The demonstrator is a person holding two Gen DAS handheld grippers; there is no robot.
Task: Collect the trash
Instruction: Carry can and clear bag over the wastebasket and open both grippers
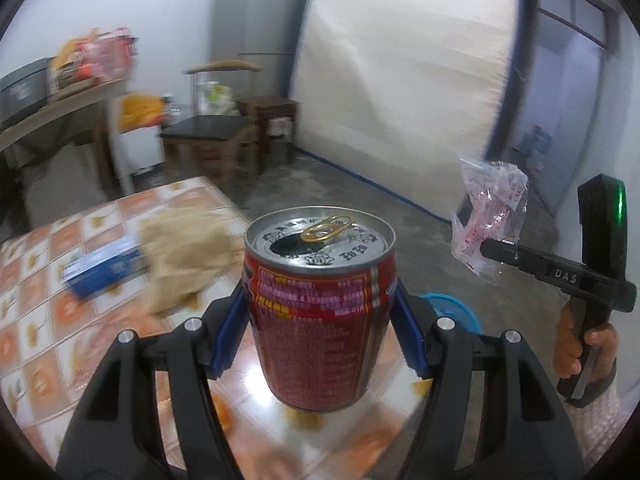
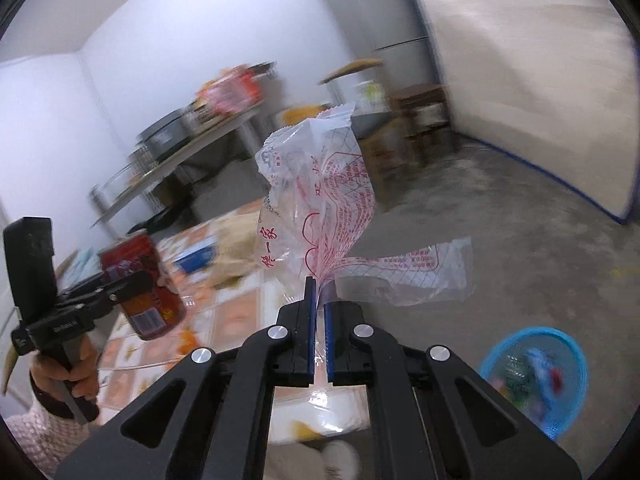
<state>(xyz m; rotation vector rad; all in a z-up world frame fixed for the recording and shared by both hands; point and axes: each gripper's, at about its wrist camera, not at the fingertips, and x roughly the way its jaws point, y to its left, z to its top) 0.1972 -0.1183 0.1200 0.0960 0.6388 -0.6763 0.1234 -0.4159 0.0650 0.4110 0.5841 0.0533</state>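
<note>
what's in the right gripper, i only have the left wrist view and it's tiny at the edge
Observer: A clear plastic wrapper with red print, pinched between the right gripper fingers.
Operator: where's the bin
Observer: A blue basket sits on the floor to the right of that gripper, with some trash already in it.
Operator: my can ok from that side
Observer: Yes, the red can is clamped in the left gripper, lifted above the tiled table.

You have the red can point(image 1: 320, 312) upright with its tab pulled open, lifted above the desk point(image 1: 48, 344). Your clear, red-printed plastic wrapper point(image 2: 320, 196) is crumpled, airborne; the blue basket point(image 2: 536, 376) sits on the floor.
</note>
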